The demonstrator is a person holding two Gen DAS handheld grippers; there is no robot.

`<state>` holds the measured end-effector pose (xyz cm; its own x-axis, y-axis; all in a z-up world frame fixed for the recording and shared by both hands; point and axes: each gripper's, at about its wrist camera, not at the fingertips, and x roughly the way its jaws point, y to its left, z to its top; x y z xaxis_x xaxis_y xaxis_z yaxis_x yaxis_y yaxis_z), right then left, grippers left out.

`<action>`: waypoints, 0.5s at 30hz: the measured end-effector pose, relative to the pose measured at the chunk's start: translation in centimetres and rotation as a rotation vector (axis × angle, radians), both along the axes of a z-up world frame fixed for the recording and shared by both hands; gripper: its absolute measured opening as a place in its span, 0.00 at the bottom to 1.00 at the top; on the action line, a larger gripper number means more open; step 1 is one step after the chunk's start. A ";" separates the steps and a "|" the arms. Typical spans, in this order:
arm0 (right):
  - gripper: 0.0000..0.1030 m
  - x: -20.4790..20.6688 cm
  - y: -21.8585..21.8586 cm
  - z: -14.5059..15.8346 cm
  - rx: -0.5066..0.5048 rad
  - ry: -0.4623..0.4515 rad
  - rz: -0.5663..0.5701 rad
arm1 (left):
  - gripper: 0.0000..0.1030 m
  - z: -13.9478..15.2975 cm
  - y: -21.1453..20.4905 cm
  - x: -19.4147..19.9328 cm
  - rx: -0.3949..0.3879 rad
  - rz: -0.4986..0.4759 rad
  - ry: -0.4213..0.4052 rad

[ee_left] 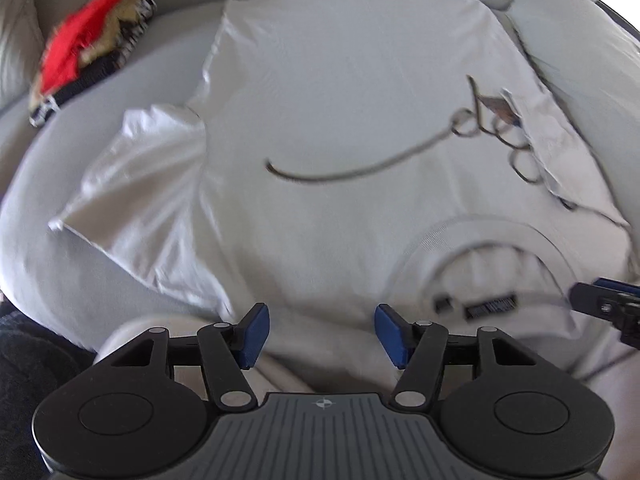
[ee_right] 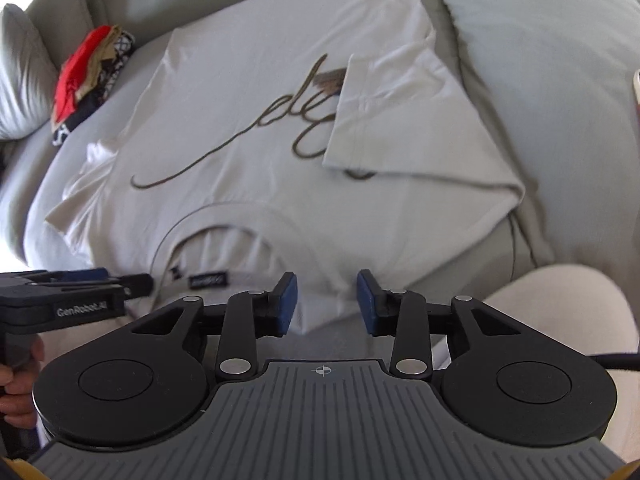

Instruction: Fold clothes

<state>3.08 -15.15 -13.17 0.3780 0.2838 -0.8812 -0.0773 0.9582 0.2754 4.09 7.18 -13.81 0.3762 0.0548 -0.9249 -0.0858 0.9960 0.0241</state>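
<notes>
Shirt (ee_right: 256,152) — a pale grey-white T-shirt with a dark looping script across the chest — lay spread flat on a grey sofa seat (ee_left: 36,184), collar (ee_right: 224,224) nearest the cameras. Relative to that collar, one sleeve (ee_right: 384,120) was folded inward over the end of the script, on the right in the right wrist view, while the other sleeve (ee_left: 132,176) stuck out to the left, rumpled. Beyond the shirt's far left corner, against the sofa back, sat a small heap of other clothes (ee_left: 88,44) in red, tan and a black-and-white pattern.

The left hand-held gripper (ee_left: 322,334) hovered just short of the shirt's shoulder, left of the collar, its blue-padded jaws wide apart and holding nothing. The right hand-held gripper (ee_right: 327,302) hung over the shirt's near edge, right of the collar — also parted, also empty. Part of a person's hand (ee_right: 18,376) showed around the left gripper's handle in the right wrist view.
</notes>
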 end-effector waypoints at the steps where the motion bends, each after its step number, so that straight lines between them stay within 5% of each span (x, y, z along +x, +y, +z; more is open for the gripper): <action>1: 0.40 -0.3 0.1 0.3 0.011 0.000 -0.001 | 0.56 0.3 0.2 -0.4 -0.014 0.003 -0.010; 6: 0.65 0.0 1.3 2.5 0.044 -0.102 0.012 | 0.64 2.3 1.7 -2.2 -0.079 0.057 -0.086; 15: 0.73 1.6 5.0 4.7 0.095 -0.165 0.074 | 0.69 5.1 9.1 -2.8 -0.134 0.299 -0.212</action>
